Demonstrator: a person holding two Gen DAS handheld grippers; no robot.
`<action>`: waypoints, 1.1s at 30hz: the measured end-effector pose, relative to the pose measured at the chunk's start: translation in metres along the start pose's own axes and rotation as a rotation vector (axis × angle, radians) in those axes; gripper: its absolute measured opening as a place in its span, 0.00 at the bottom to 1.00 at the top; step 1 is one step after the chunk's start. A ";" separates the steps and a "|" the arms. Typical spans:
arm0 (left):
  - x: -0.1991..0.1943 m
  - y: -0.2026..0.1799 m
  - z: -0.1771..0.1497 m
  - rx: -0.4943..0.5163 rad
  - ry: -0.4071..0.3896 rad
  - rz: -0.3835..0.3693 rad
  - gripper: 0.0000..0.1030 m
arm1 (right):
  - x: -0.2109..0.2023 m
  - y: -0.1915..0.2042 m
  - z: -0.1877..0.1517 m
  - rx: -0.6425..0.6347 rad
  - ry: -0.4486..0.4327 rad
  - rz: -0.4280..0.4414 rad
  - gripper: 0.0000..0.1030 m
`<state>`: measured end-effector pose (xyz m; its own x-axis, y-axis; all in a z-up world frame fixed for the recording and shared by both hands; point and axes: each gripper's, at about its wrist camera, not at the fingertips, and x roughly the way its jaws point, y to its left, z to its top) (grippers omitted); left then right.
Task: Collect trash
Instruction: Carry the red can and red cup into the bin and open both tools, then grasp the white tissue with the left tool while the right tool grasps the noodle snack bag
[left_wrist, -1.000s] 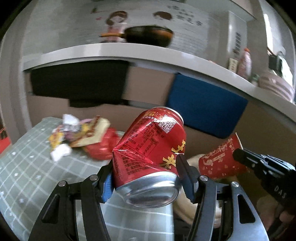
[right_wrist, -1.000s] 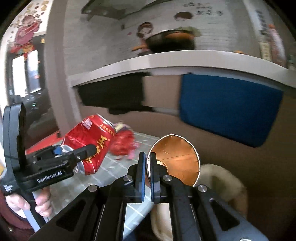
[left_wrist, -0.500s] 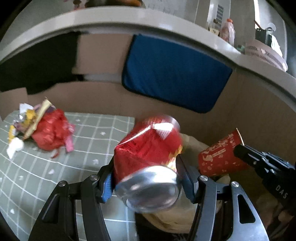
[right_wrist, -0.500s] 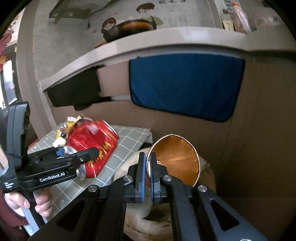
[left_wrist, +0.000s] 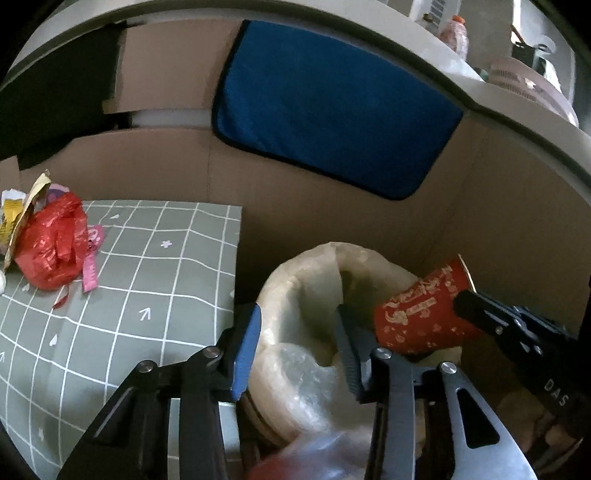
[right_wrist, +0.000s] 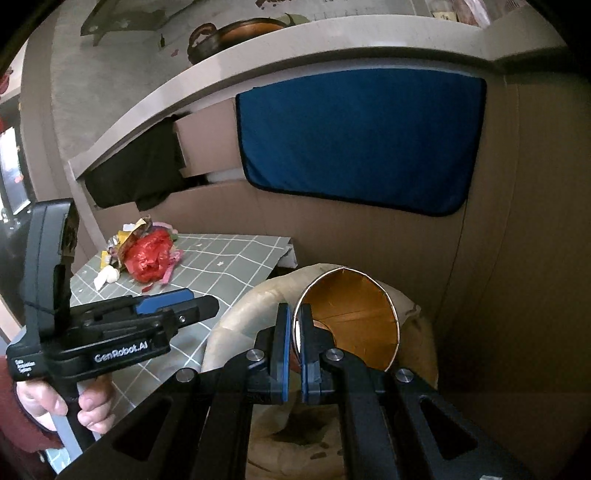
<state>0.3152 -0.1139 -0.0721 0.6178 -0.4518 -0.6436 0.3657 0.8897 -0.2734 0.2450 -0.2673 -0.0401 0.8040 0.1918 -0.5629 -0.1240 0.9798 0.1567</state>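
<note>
I have my right hand-held gripper (right_wrist: 292, 334) pinching the rim of one red paper cup (left_wrist: 424, 314), which hangs tilted over the bag-lined bin (left_wrist: 306, 288) at lower centre of both views. To drop it cleanly I'd judge I should bring the cup's mouth fully inside the bin's rim before spreading the fingers, since the cup sits toward the bin's right edge in the left view. My left hand-held gripper (left_wrist: 295, 347) has nothing between its fingers; its jaws are closing. A red blur at the bottom edge of the left view may be a can, but I cannot tell.

Count: one cup, one bin, and one trash pile (left_wrist: 48, 243) at middle left on the checked desk (left_wrist: 147, 295), well apart from the bin. Its pieces overlap too much to count.
</note>
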 end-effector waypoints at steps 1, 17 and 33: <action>-0.001 0.003 0.001 -0.012 0.000 0.000 0.41 | 0.000 -0.001 0.000 0.004 0.001 0.002 0.04; -0.035 0.033 -0.003 -0.089 -0.030 0.038 0.42 | 0.010 -0.006 -0.005 0.050 -0.001 0.004 0.42; -0.147 0.072 -0.012 -0.049 -0.236 0.273 0.42 | -0.017 0.085 0.016 -0.119 -0.104 0.060 0.52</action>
<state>0.2421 0.0177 -0.0060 0.8340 -0.1946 -0.5163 0.1345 0.9792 -0.1519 0.2303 -0.1883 -0.0042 0.8482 0.2489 -0.4676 -0.2363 0.9678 0.0866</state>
